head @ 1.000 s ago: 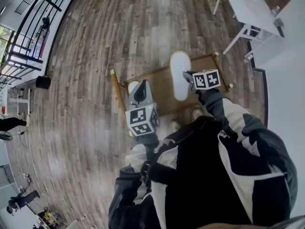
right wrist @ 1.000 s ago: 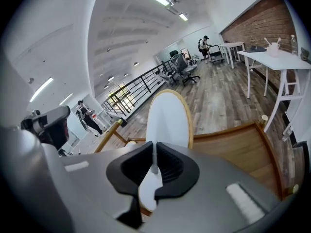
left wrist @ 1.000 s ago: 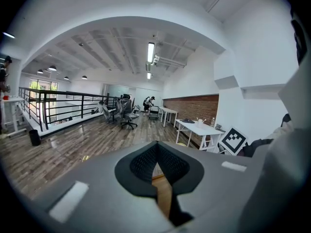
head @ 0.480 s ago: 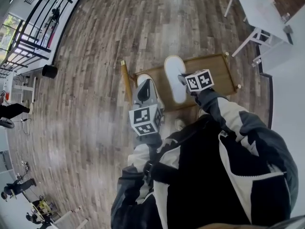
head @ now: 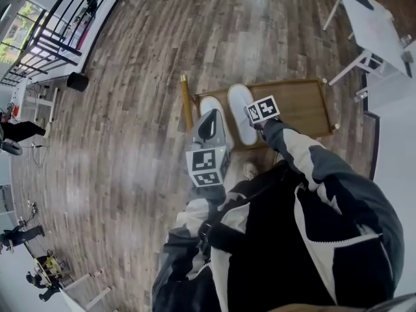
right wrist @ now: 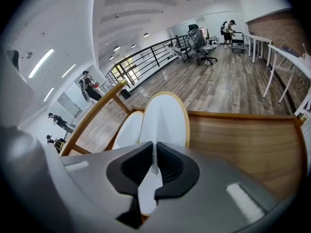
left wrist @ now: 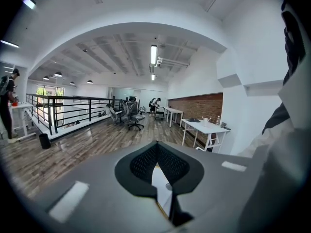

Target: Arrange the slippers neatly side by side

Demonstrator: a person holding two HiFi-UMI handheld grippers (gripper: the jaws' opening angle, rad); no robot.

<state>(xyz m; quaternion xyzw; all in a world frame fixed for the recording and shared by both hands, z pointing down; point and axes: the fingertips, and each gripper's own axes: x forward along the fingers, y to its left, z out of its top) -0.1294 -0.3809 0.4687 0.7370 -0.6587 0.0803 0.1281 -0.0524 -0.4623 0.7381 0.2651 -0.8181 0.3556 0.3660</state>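
Observation:
Two white slippers lie side by side on a low wooden tray (head: 292, 109) on the floor. My right gripper (head: 252, 114) is shut on the heel edge of the right slipper (head: 242, 109). In the right gripper view that slipper (right wrist: 165, 115) runs forward from the jaws (right wrist: 154, 164), and the left slipper (right wrist: 129, 130) lies close on its left. My left gripper (head: 209, 123) hovers over the near end of the left slipper (head: 211, 104), tilted up toward the room. Its jaws (left wrist: 154, 161) are shut, and only a strip of white shows below them.
A wooden rail with a post (head: 184, 78) edges the tray's left side. A white table (head: 374, 25) stands at the far right by a white wall. A black bin (head: 78, 81) and a black railing (head: 58, 25) are at the far left. My shoe (head: 250, 169) is just before the tray.
The right gripper has drawn its slipper back from the tray's far edge and leftward, so it now lies next to the left slipper. The left gripper has stayed over the left slipper.

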